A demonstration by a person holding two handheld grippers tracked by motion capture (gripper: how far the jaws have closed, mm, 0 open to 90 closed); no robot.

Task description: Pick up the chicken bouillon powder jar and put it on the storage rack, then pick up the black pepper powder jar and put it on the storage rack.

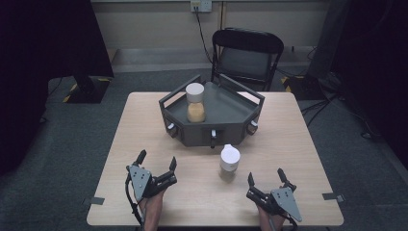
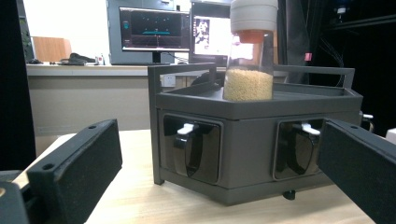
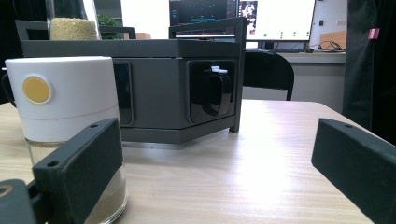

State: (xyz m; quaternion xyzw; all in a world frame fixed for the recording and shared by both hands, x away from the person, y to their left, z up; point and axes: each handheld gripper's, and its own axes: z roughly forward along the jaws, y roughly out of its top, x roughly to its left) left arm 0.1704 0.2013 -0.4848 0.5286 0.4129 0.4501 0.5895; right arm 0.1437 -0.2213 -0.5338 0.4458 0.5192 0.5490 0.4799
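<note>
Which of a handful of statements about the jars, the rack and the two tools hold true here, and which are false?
1. The jar on the rack stands upright on the grey rack. True.
2. The jar on the table lies on its side. False: it stands upright, in front of the rack.
3. The left tool grips a jar. False: its jaws are spread and hold nothing.
4. The right tool is open, with the jar on the table ahead of it. True.
5. Both jars have white caps. True.
</note>
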